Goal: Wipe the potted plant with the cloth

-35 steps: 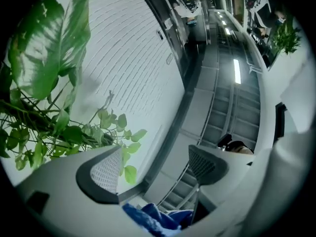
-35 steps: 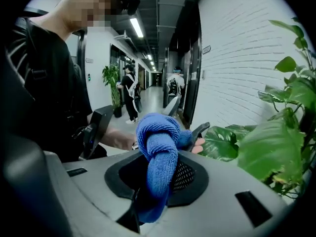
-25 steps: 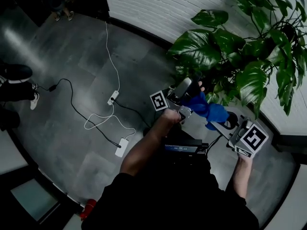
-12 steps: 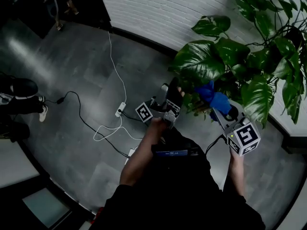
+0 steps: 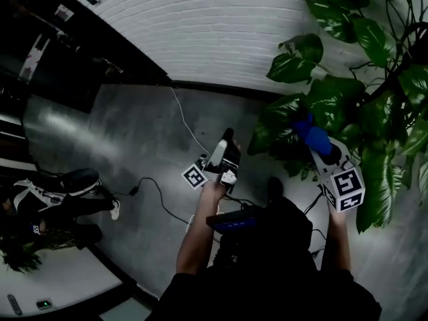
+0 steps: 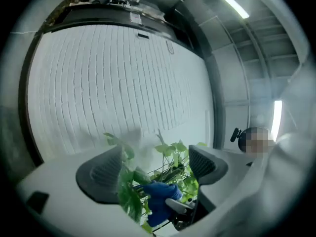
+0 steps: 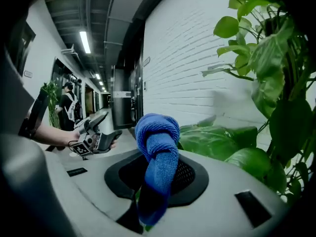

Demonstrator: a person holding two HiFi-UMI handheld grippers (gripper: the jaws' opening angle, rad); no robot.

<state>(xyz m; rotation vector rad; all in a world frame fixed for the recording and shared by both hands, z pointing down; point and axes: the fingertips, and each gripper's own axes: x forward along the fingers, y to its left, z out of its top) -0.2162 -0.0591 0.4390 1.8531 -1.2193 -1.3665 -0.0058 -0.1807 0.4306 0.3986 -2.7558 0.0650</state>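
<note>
Frankly, you cannot pick out the pot of the potted plant [image 5: 338, 102]. In the head view its dark leaves cover the base, and the foliage runs off the top and right edges. The plant stands against the white brick wall [image 5: 200, 32], ahead of you and to your right.

It is hard to tell whether the blue cloth [image 5: 311, 134] actually touches a leaf. From above it sits right at the edge of the foliage. In the right gripper view a broad leaf [image 7: 217, 142] lies just behind it, contact unclear.

Your right gripper [image 5: 319, 147] is clamped on the cloth. Its jaws are pinched together with the fabric between them, a bunched wad rising above the pads and a short tail hanging below.

Your left gripper [image 5: 226, 139] is held up beside the plant's outer leaves, apart from the cloth, and grips nothing. Its jaws stand wide, and through the gap its own camera shows blurred leaves, the cloth and the other gripper beyond. One pale, smeared leaf [image 6: 123, 147] overlaps the left jaw in that view, and you cannot tell if it touches.

A white cable [image 5: 190, 129] trails across the grey floor [image 5: 134, 132].
</note>
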